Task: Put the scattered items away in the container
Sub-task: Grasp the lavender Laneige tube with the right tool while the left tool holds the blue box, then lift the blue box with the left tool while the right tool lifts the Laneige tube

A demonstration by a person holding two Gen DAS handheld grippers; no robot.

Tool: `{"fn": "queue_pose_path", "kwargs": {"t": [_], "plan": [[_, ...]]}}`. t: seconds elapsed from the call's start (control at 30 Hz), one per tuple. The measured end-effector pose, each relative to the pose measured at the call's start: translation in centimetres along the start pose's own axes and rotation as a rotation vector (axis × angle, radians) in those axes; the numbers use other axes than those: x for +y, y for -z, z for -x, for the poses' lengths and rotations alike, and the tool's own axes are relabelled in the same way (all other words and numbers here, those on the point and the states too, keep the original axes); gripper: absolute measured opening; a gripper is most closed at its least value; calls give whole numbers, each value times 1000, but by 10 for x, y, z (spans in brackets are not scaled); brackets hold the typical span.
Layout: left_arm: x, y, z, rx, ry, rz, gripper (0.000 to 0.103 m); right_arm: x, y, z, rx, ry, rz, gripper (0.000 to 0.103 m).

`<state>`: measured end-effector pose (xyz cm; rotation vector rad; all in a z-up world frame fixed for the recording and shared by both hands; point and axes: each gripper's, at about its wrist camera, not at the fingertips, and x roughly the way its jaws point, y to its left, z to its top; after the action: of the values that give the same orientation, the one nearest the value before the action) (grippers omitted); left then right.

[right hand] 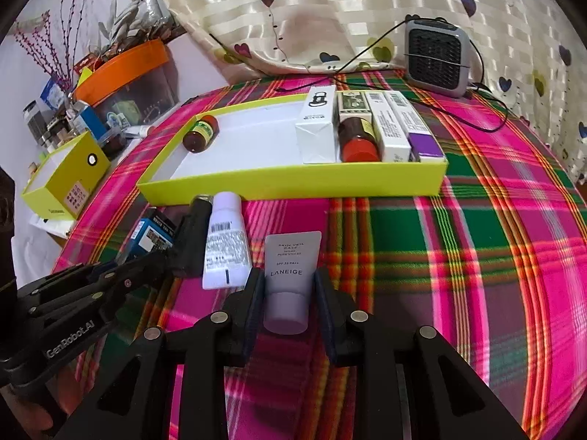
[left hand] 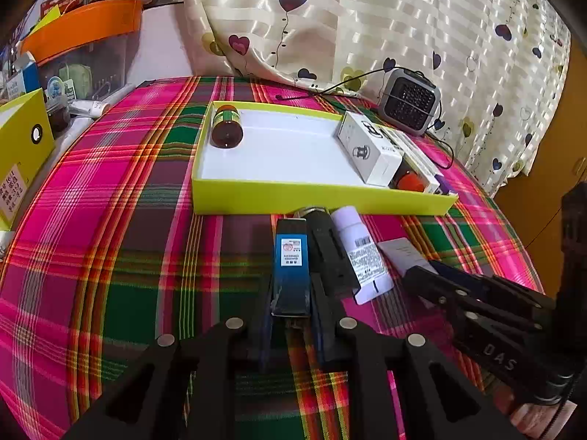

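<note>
A yellow-green tray lies on the plaid cloth. It holds a brown jar at its left end, and a white box with other boxes and a red-capped jar at its right end. My left gripper is shut on a blue box in front of the tray. A white tube lies beside it. My right gripper straddles a lilac Laneige tube, fingers close to its cap end, not visibly pressing it.
A grey fan heater with a black cable stands behind the tray by the heart-print curtain. At the left, off the table, are a yellow box and an orange-rimmed bin.
</note>
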<state>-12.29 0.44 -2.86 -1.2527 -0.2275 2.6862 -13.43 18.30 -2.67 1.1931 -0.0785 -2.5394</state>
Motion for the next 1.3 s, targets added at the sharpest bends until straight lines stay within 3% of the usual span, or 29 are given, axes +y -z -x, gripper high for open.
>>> {"fn": "queue_pose_path", "kwargs": {"t": [0.1,0.23,0.83,1.3], "plan": [[-2,2,-4,32,-11,-10,18,-2,3,2,1,4,-4,29],[-6,5,-3,21,-30,-37,18,-1,3,0,15,12,4,29],[0,11,15,-11,21,8,18,-1,3,0,17,17,5,30],[-12,14,34,-38,9,-41,18,-3,4,6,-16,33,-2,29]]}}
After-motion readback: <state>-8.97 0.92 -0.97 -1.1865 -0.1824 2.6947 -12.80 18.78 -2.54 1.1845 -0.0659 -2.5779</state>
